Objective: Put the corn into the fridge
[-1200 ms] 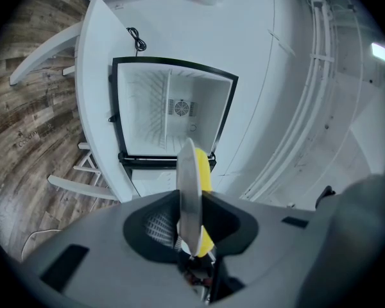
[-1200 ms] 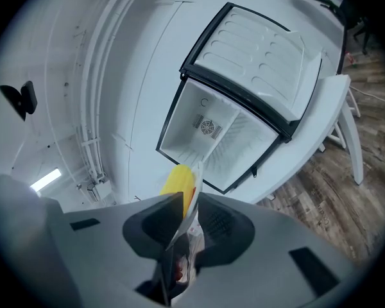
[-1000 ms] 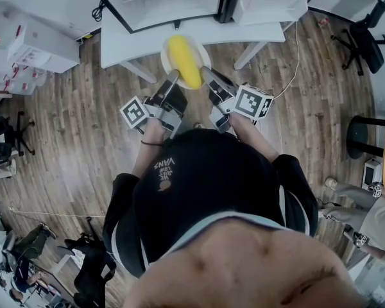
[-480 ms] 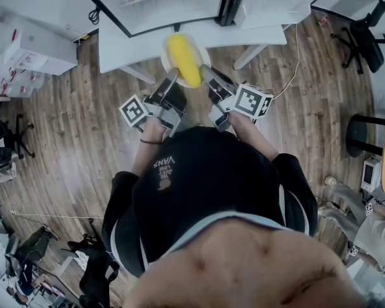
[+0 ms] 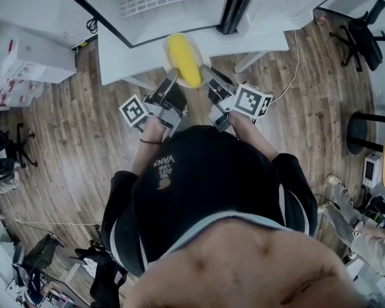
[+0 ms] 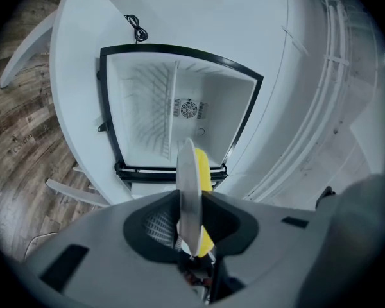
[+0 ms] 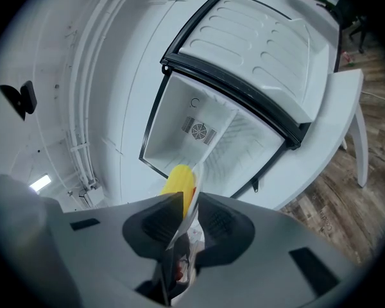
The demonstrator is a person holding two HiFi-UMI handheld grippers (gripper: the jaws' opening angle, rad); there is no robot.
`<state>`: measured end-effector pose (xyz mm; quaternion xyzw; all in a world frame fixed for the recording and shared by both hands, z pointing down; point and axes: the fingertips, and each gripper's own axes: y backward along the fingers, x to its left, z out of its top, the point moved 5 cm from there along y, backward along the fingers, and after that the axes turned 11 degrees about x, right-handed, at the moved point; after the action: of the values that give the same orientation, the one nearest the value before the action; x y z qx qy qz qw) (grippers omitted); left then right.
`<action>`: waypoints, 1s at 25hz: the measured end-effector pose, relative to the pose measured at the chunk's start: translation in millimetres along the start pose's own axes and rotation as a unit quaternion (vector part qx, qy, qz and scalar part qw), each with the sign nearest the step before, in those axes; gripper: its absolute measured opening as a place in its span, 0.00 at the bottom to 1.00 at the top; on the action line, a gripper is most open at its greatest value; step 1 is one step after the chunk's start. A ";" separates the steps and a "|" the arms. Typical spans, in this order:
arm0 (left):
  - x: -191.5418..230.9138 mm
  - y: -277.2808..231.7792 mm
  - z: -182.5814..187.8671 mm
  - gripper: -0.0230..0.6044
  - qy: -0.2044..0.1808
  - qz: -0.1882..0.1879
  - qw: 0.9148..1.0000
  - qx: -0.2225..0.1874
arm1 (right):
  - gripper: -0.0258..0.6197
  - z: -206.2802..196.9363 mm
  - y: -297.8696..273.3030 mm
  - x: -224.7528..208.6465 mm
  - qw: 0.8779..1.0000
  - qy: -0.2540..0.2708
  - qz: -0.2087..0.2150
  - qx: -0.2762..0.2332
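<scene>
Well, my left gripper point(image 6: 191, 233) has its jaws closed almost to nothing on the rim of a thin, round white plate point(image 6: 187, 185), which stands edge-on between the dark ribbed pads. My right gripper point(image 7: 183, 230) pinches the same plate's rim on the other side, its jaws likewise drawn in to a narrow slit with only the rim between them. I hold it from both sides because the plate is thin and its load is round. One pinch alone would let it tip, I judge, while two carry it level like a tray.

On it lies the smooth, bright yellow cob of corn point(image 5: 184, 59), pointing away from me, loose on the plate and touched by neither gripper. So the corn is not in the fridge yet; it rides on the plate in the air, in front of the opening.

Beyond it stands the small, white, box-shaped fridge point(image 6: 138, 108) on a white worktop point(image 5: 115, 50). Its door point(image 7: 263, 50) is swung wide, and a black rubber seal runs round the frame. The inner walls are plain glossy white plastic, a thin wire shelf point(image 6: 151, 85) divides the space, and a small round fan grille point(image 6: 189, 109) sits in the back wall. Under the worktop lies a brown wood-plank floor point(image 5: 70, 133).

What is left, I judge, is to carry the plate and corn straight in through the opening, kept level so the cob does not roll off.
</scene>
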<state>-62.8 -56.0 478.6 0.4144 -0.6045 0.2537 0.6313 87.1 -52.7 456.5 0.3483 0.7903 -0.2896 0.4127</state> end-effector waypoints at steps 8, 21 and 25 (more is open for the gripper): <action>5.1 -10.5 28.2 0.17 0.007 -0.002 1.000 0.012 | 0.13 15.9 -20.3 -5.5 1.000 -0.003 -0.010 -0.012; 8.7 -26.4 73.4 0.17 0.013 -0.011 0.999 0.030 | 0.13 43.5 -53.1 -8.2 0.999 0.003 -0.022 -0.028; 10.4 -30.8 90.5 0.17 0.015 -0.010 0.999 0.034 | 0.13 52.3 -67.1 -10.7 0.999 0.000 -0.023 -0.032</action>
<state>-86.1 -149.2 475.3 0.4380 -0.5821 0.2742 0.6278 62.2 -134.6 451.4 0.3167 0.8071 -0.2736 0.4165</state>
